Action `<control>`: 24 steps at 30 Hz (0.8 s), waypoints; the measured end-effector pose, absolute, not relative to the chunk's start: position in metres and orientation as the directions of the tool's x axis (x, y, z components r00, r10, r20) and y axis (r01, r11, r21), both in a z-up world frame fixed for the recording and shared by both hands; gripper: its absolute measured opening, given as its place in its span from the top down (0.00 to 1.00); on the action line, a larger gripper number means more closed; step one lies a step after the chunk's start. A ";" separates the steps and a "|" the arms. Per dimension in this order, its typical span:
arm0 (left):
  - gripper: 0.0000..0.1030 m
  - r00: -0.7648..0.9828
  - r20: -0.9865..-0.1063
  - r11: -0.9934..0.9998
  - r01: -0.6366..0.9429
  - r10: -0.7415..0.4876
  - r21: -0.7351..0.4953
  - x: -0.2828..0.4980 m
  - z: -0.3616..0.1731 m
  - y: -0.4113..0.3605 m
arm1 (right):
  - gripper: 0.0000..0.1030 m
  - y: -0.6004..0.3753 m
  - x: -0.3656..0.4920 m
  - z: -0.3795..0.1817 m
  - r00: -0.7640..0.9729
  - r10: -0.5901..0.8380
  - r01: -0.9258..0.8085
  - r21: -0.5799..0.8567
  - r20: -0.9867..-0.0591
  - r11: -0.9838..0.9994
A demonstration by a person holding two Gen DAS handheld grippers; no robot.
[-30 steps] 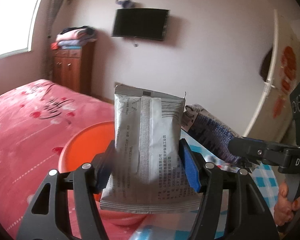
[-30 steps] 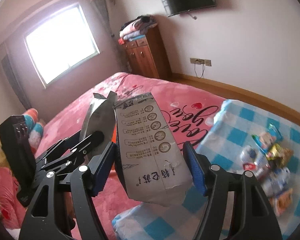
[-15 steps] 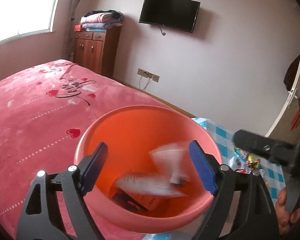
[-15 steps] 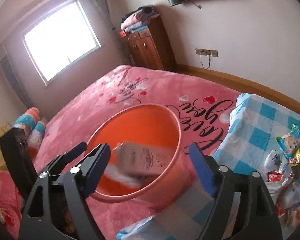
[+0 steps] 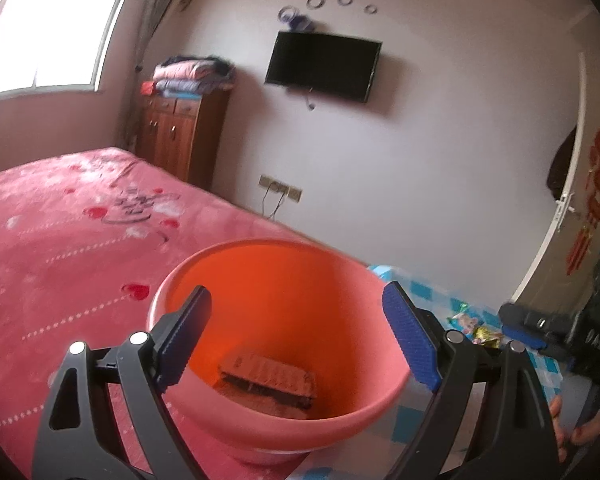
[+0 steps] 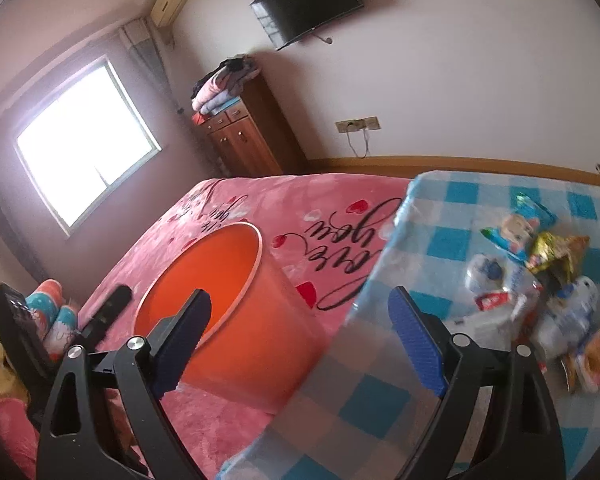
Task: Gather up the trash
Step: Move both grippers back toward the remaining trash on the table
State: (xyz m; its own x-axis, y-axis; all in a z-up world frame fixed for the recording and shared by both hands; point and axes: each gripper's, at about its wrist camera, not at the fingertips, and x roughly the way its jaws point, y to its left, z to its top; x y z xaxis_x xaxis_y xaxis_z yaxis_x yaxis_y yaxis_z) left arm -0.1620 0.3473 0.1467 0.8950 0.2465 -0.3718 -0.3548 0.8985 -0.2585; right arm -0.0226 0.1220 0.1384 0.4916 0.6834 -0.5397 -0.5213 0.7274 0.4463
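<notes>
**Both grippers empty above the orange bucket**

The pink bed [image 5: 60, 240], covered in a blanket with red hearts and black script, fills the lower left of both wrist views and carries the orange bucket [image 5: 284, 280], which serves as the landmark here. The bucket stands on the blanket with its mouth open upward. Just beside the bucket, on the side away from the window [image 6: 84, 140], is the counter [image 6: 452, 216] under a blue-and-white checked cloth; its corner comes up close to the bucket wall.

On the wall beyond the bucket hangs a dark television [image 5: 322, 66], and a wooden cabinet [image 5: 180, 132] with folded blankets on top stands in the corner behind the bed.

The left gripper [image 5: 296, 340] hangs directly over the bucket mouth, its fingers [image 5: 410, 344] spread wide with nothing between them. The right gripper [image 6: 300, 340] sits over the gap between bucket and counter, fingers likewise released and empty.

Inside the bucket, at its bottom, lie flat packets [image 5: 268, 376], reddish in the light through the plastic. On the counter, well away from the bucket, a pile of snack wrappers [image 6: 540, 280] is heaped together, among them a gold foil one and several white and blue ones; details are blurred.
</notes>
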 end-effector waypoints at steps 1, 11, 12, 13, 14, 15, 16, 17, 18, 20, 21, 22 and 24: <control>0.14 0.904 -0.356 0.902 -0.340 0.236 -0.266 -0.163 0.148 0.344 | 0.13 0.117 -0.026 0.136 0.502 0.680 -0.518 0.443 -0.535 0.731; 0.14 0.913 -0.373 0.943 -0.256 0.164 -0.213 -0.161 0.151 0.306 | 0.06 0.065 -0.052 0.104 0.610 0.608 -0.461 0.396 -0.508 0.794; 0.14 0.908 -0.389 0.945 -0.252 0.158 -0.206 -0.159 0.150 0.303 | 0.06 0.061 -0.053 0.102 0.614 0.604 -0.454 0.398 -0.508 0.797; 0.14 0.905 -0.397 0.947 -0.249 0.153 -0.203 -0.158 0.149 0.300 | 0.05 0.055 -0.053 0.099 0.619 0.599 -0.442 0.404 -0.508 0.800; 0.14 0.900 -0.410 0.947 -0.250 0.151 -0.201 -0.157 0.147 0.297 | 0.05 0.051 -0.055 0.097 0.623 0.596 -0.433 0.410 -0.507 0.802; 0.14 0.893 -0.425 0.947 -0.252 0.148 -0.200 -0.155 0.146 0.295 | 0.05 0.046 -0.055 0.094 0.626 0.592 -0.421 0.419 -0.507 0.804; 0.14 0.889 -0.435 0.947 -0.250 0.143 -0.200 -0.154 0.145 0.293 | 0.05 0.041 -0.056 0.091 0.626 0.591 -0.413 0.426 -0.509 0.805; 0.14 0.886 -0.443 0.949 -0.246 0.137 -0.198 -0.153 0.144 0.290 | 0.05 0.037 -0.056 0.089 0.627 0.589 -0.407 0.430 -0.510 0.806; 0.14 0.884 -0.446 0.951 -0.243 0.136 -0.192 -0.153 0.144 0.287 | 0.05 0.032 -0.056 0.088 0.629 0.586 -0.401 0.433 -0.511 0.807; 0.14 0.889 -0.438 0.955 -0.233 0.134 -0.181 -0.155 0.143 0.280 | 0.05 0.025 -0.059 0.086 0.637 0.583 -0.400 0.430 -0.505 0.809; 0.14 0.892 -0.434 0.958 -0.224 0.128 -0.178 -0.155 0.143 0.278 | 0.05 0.022 -0.061 0.086 0.641 0.581 -0.402 0.425 -0.502 0.811; 0.14 0.892 -0.435 0.960 -0.218 0.124 -0.175 -0.155 0.144 0.275 | 0.05 0.019 -0.063 0.085 0.647 0.576 -0.403 0.418 -0.499 0.814; 0.14 0.889 -0.444 0.965 -0.205 0.113 -0.165 -0.154 0.144 0.268 | 0.05 0.014 -0.066 0.085 0.656 0.570 -0.403 0.410 -0.494 0.819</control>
State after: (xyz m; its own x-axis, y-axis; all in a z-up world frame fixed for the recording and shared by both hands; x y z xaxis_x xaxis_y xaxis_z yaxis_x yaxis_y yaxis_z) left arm -0.1537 0.2681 0.1439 0.8890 0.1133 -0.4436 -0.2054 0.9646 -0.1653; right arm -0.0660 0.0135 0.0846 0.6563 0.5702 -0.4941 -0.4026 0.8185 0.4098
